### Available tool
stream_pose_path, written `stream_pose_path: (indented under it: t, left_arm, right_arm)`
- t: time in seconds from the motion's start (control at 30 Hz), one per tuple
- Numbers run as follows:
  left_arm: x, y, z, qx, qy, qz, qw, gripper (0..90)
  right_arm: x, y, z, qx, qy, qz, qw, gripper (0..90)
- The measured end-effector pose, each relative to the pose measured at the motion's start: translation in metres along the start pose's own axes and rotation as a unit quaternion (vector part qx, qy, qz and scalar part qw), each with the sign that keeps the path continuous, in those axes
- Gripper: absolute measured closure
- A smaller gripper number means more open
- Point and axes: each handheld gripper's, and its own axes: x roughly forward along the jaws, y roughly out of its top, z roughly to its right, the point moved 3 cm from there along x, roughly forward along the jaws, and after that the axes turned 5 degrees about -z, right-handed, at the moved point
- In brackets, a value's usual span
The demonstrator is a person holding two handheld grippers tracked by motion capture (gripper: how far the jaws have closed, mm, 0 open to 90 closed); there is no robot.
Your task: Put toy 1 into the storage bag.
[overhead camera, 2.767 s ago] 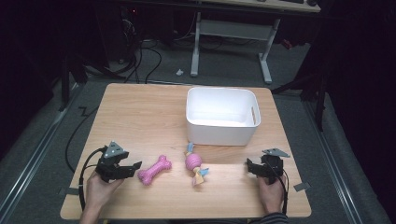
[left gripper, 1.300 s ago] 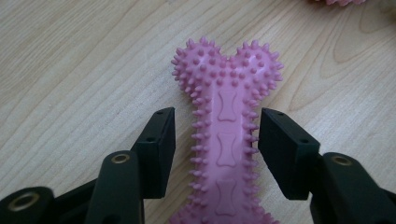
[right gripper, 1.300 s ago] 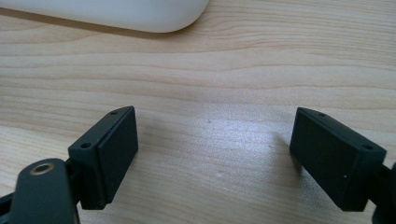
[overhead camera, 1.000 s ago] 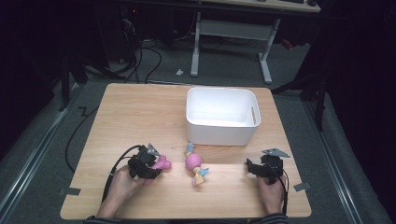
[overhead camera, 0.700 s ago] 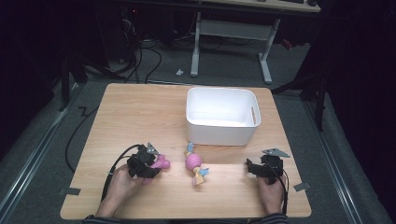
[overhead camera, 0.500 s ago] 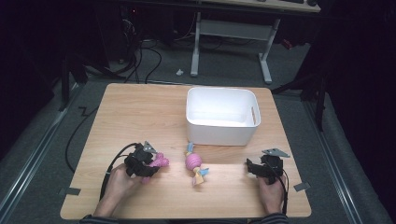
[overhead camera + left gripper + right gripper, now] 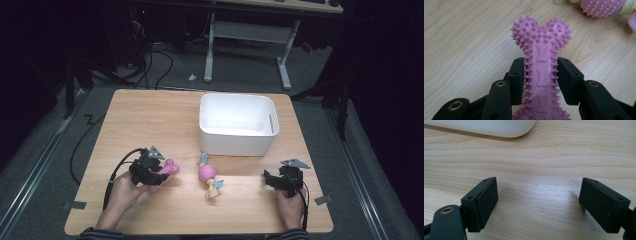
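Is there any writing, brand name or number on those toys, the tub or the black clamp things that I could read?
None: no words, labels, brand names or numbers can be read anywhere.
The pink bone toy bears only small raised bone shapes along its middle, no letters.
The white bin, the spiky ball toy and both grippers, left and right, show no print.

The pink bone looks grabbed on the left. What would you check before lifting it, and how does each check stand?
1. Left gripper shut on bone: ok, both pads press its shaft.
2. Grip centred on the shaft: ok.
3. Bone apart from the ball toy: ok.
4. Bin has room inside: ok.
5. Right gripper out of the way: ok, open and parked on the table.
6. Grip firm enough to hold in a lift: cannot tell.
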Motion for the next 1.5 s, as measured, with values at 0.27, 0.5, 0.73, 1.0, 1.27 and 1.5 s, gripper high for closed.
stream_pose_path:
  t: [0.27,0.5,0.73,1.0,1.27,1.5]
  left_arm:
    - [-0.009,0.008,-0.002,0.003,-0.003,0.010,0.9999,59.0]
    - [-0.021,0.017,-0.006,0.003,-0.002,0.021,0.9998,59.0]
    - [-0.029,0.025,-0.007,0.005,-0.008,0.030,0.9995,59.1]
    - [-0.038,0.038,-0.008,0.013,-0.006,0.035,0.9993,59.1]
    - [-0.050,0.058,-0.004,0.028,-0.015,0.045,0.9985,59.1]
    - [-0.058,0.075,-0.001,0.039,-0.018,0.047,0.9980,59.1]
  right_arm:
    - [0.000,0.000,0.000,-0.003,0.001,0.001,1.0000,15.6]
    - [0.000,0.000,0.000,-0.003,0.001,0.001,1.0000,15.5]
    - [0.000,0.000,-0.001,-0.003,0.002,-0.001,1.0000,15.5]
    - [0.000,0.000,-0.001,-0.003,0.003,-0.001,1.0000,15.6]
    - [0.000,0.000,-0.001,-0.003,0.003,-0.001,1.0000,15.5]
    - [0.000,0.000,-0.001,-0.003,0.004,-0.001,1.0000,15.6]
